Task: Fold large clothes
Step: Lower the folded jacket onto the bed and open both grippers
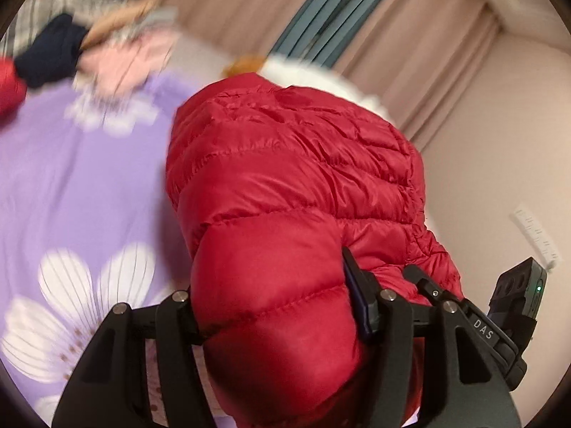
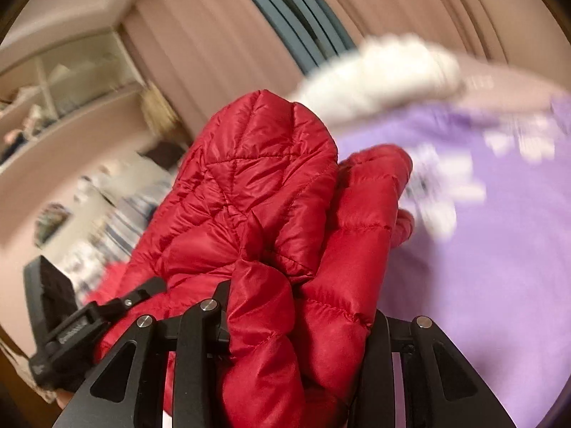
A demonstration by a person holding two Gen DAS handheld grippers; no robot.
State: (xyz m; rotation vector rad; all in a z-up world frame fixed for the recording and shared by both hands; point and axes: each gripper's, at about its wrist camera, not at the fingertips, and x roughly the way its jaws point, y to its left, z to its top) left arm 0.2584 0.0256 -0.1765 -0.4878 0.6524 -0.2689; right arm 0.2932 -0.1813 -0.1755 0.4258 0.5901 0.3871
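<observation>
A: Where is the red puffer jacket (image 1: 285,185)?

B: Off the purple flowered bedsheet (image 1: 71,178), bunched and lifted; the left gripper (image 1: 274,324) has its fingers clamped on a thick padded roll of it; the right gripper (image 2: 299,324) is likewise closed on bunched quilting

A: Any fold made?

B: None I can judge as finished; spreading flat and folding seem left; the pile of other clothes (image 1: 89,53) near the bed's far edge looks unfolded too

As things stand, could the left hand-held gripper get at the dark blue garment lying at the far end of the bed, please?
Probably not yet. The left hand-held gripper is shut on the red jacket, whose bulk fills its fingers; the dark blue garment lies far across the purple bedsheet. It would have to let go first.
</observation>
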